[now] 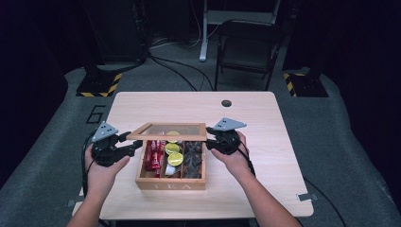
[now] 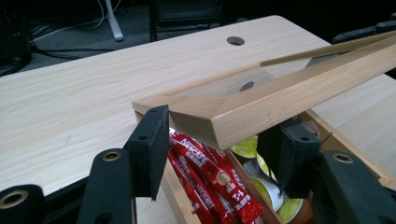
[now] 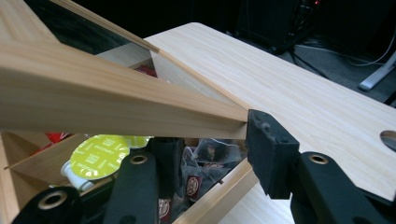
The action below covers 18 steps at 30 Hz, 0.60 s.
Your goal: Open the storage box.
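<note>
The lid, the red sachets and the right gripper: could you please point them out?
lid point(image 1: 166, 137), high view, front rail.
red sachets point(image 2: 210, 179), left gripper view, top sachet.
right gripper point(image 1: 211, 138), high view, between fingertips.

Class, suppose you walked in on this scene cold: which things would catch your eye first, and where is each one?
First, the wooden tea box near the front middle of the table, its glass-paned lid half raised, with the left gripper and right gripper at the lid's two front corners. Inside, red sachets fill the left compartment, lime-topped capsules the middle one and dark tea bags the right one.
</note>
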Tool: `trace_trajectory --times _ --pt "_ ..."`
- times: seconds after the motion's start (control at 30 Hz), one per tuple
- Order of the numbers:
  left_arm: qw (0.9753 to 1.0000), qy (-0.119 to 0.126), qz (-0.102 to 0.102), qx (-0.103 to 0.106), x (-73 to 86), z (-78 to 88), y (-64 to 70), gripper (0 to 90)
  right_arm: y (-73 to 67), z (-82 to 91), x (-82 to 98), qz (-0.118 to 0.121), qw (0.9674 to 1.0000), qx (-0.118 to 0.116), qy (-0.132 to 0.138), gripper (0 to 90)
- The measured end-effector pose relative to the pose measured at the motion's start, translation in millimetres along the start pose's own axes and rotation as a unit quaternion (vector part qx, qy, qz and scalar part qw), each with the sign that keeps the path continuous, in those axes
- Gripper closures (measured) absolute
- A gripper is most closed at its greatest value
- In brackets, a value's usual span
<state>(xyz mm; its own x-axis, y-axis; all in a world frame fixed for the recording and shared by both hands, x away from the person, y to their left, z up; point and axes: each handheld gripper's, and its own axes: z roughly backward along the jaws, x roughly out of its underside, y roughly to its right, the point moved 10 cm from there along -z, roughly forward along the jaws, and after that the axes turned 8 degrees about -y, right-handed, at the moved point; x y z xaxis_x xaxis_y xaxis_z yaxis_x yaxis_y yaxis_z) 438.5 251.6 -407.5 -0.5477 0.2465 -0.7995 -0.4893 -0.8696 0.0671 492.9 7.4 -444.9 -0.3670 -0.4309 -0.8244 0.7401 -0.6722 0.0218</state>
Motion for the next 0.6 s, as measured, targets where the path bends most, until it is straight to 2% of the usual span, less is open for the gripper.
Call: trace_trajectory --times 0.17,0.23,0.43,0.6 --pt "1.0 0.008 0.004 0.0 -0.9 -0.2 -0.8 44.8 0.8 0.1 -1.3 -0.004 1.0 -0.004 -0.003 57.0" --pt "0.9998 0.014 0.01 0.001 0.5 -0.6 -1.6 45.8 1.8 0.1 -2.1 0.001 1.0 -0.009 -0.004 57.0" --pt "0.9999 0.005 0.016 0.003 11.2 -7.9 -1.1 46.0 4.6 -0.5 -6.5 -0.001 1.0 -0.008 0.001 57.2" --pt "0.9997 0.009 0.021 0.004 16.4 -13.6 -0.9 46.0 5.8 -0.6 -8.3 -0.007 0.9999 -0.009 0.004 57.3"
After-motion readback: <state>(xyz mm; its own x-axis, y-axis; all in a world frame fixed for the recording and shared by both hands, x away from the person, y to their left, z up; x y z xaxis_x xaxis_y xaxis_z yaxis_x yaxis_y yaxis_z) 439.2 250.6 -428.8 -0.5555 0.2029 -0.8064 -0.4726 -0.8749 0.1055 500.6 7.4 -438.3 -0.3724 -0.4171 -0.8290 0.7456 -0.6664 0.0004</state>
